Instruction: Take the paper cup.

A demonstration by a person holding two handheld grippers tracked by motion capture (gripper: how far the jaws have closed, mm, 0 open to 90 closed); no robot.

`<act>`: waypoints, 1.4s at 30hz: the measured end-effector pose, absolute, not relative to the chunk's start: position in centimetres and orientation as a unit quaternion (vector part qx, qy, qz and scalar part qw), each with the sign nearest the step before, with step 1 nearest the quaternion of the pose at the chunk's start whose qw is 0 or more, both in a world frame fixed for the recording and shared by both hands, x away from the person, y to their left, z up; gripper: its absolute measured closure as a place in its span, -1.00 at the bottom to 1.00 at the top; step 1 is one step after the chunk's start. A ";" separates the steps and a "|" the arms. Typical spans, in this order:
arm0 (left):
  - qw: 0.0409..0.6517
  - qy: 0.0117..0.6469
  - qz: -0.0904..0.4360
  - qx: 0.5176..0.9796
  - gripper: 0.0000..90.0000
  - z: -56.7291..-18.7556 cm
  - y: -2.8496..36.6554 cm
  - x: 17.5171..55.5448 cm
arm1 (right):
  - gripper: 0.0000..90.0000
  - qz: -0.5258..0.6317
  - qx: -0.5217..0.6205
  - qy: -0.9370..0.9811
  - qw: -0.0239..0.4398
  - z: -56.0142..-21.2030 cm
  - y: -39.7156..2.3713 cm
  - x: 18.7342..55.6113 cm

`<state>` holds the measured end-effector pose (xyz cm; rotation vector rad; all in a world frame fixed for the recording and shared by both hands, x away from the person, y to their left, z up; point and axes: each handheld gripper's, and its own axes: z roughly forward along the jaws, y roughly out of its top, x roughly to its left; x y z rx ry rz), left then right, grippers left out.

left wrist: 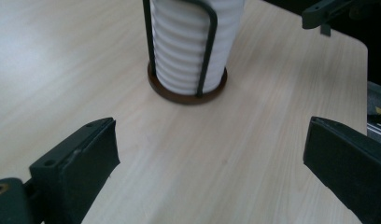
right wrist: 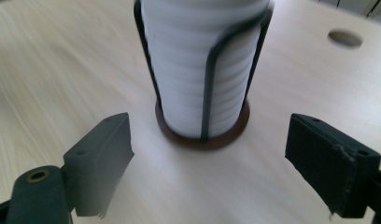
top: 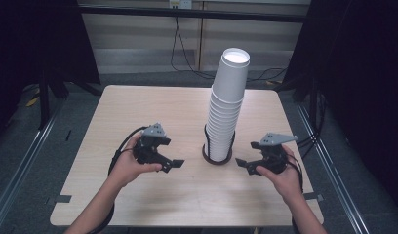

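Observation:
A tall stack of white paper cups [top: 227, 105] stands in a black wire holder on a round brown base [top: 217, 158], right of the table's middle. My left gripper [top: 170, 160] is held left of the base, jaws open and empty. My right gripper [top: 246, 163] is held to the right of the base, also open and empty. In the left gripper view the left gripper [left wrist: 209, 140] faces the cup stack [left wrist: 188, 46] from a short way off. In the right gripper view the right gripper [right wrist: 209, 140] sits closer to the cup stack [right wrist: 202, 70] and its base [right wrist: 202, 137].
The light wooden table [top: 138, 112] has bare room to the left and in front of the holder. A round hole [right wrist: 345, 38] is cut in the tabletop beyond the stack. Dark floor, metal rails and cables surround the table. The other gripper [left wrist: 326, 11] shows in the left gripper view.

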<state>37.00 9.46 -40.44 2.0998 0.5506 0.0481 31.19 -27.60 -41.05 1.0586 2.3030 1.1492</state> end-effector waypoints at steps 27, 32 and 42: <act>0.498 0.193 0.039 0.845 -0.88 -30.4 5.2 41.4 | -0.70 0.495 0.350 0.768 0.206 -30.0 -24.7 35.9; 0.500 0.191 0.039 0.844 -0.88 -29.6 4.5 41.9 | -0.72 0.502 0.346 0.766 0.203 -29.4 -23.7 36.4; 0.509 0.184 0.041 0.840 -0.89 -27.9 3.1 42.6 | -0.79 0.519 0.356 0.753 0.191 -29.6 -23.2 37.3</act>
